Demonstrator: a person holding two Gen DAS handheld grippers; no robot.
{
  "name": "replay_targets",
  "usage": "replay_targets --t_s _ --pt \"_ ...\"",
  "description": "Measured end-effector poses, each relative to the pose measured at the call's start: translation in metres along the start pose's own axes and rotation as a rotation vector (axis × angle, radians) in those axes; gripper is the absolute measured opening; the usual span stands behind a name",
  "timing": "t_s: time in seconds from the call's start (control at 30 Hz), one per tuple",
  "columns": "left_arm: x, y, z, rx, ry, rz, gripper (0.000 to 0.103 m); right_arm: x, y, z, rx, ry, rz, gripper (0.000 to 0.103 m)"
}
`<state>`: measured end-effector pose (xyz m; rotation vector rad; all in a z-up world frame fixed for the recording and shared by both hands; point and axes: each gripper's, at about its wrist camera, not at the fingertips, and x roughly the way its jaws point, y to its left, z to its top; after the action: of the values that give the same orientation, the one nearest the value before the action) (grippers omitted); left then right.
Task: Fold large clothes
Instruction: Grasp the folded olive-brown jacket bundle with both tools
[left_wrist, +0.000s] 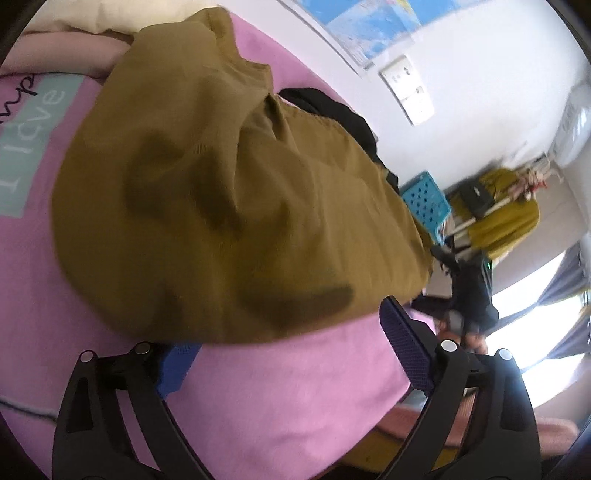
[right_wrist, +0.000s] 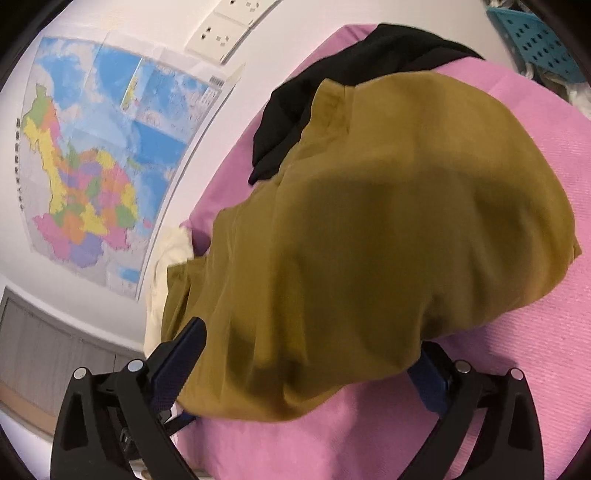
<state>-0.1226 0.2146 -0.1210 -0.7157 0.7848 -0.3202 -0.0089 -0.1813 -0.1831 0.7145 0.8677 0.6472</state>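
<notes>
An olive-brown garment (left_wrist: 229, 206) lies in a loose heap on a pink bedspread (left_wrist: 280, 391). My left gripper (left_wrist: 280, 332) is open at the garment's near edge; its left finger is partly under the cloth, its right finger (left_wrist: 406, 350) is bare. In the right wrist view the same garment (right_wrist: 388, 229) fills the middle. My right gripper (right_wrist: 306, 358) is open, jaws wide apart, with the garment's near hem draped between and over the fingers (right_wrist: 177, 362). Neither gripper pinches cloth.
A black garment (right_wrist: 354, 74) lies behind the olive one. A cream cloth (right_wrist: 166, 258) sits by the wall with a map (right_wrist: 99, 155). A teal basket (left_wrist: 424, 206) and a clothes rack (left_wrist: 498, 218) stand beyond the bed edge.
</notes>
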Motion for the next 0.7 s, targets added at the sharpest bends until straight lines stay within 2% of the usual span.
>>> replay_targets --t_s 0.1,0.17,0.27,0.37,0.5,0.63,0.7 --pt "0.007 -0.002 0.008 -0.049 -0.024 -0.01 0.097 0.0 0.007 0.0 0.0 -0.065 -0.019 0.098" --pt "0.008 -0.003 0.011 -0.084 -0.057 0.008 0.097 0.002 0.019 -0.004 -0.06 -0.116 -0.047 0.098" --pt "0.005 0.0 0.012 -0.128 -0.095 0.008 0.096 0.006 0.018 -0.005 -0.06 -0.087 -0.115 0.098" --pt "0.008 -0.002 0.01 -0.108 -0.093 0.046 0.095 0.003 0.001 -0.008 0.036 -0.026 -0.086 0.097" --pt "0.015 -0.005 0.02 -0.13 -0.096 0.068 0.098 0.009 -0.004 0.0 0.074 -0.037 -0.061 0.098" --pt "0.026 -0.009 0.031 -0.13 -0.092 0.104 0.098 0.028 0.004 0.011 0.094 -0.067 -0.09 0.098" --pt "0.026 -0.007 0.034 -0.163 -0.096 0.1 0.098 0.035 0.011 0.012 0.093 -0.103 -0.128 0.098"
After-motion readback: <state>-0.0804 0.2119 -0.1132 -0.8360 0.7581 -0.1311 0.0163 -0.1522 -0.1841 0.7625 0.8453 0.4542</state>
